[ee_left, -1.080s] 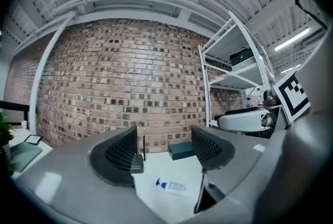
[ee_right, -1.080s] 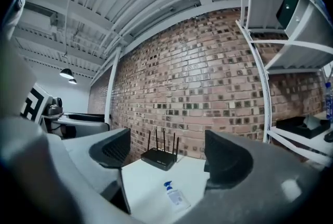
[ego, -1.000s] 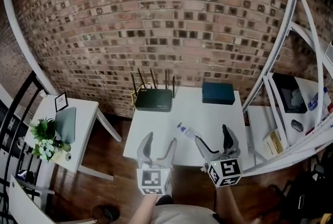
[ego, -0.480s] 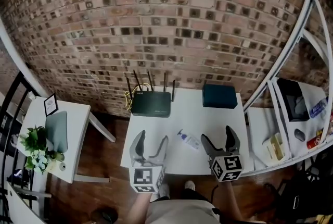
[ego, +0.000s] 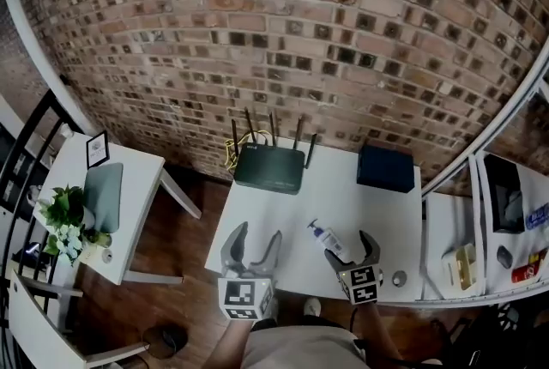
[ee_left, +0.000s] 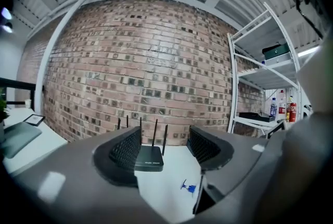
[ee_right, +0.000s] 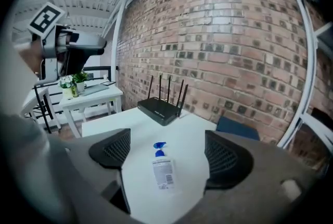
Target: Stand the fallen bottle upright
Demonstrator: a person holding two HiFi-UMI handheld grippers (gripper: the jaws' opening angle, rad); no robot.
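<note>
The clear bottle (ego: 329, 239) with a blue pump lies on its side on the white table (ego: 283, 217), pump end toward the wall. My right gripper (ego: 350, 251) hangs just behind its base end, open. In the right gripper view the bottle (ee_right: 164, 172) shows between the spread pads (ee_right: 225, 159) and neither pad touches it. My left gripper (ego: 256, 235) hovers over the table's front left, open, with nothing between its fingers. Its jaws have just been closing. In the left gripper view only the blue pump (ee_left: 190, 187) shows, low and to the right.
A black router (ego: 269, 167) with several antennas and a dark blue box (ego: 386, 168) stand at the table's back edge. A small round thing (ego: 399, 278) lies at the front right. A side table with a plant (ego: 67, 221) stands left, a white shelf rack (ego: 502, 213) right.
Both grippers have sunk toward the table. The right one has come down close behind the bottle. The left gripper's jaws stand narrower than before. The bottle has not moved.
</note>
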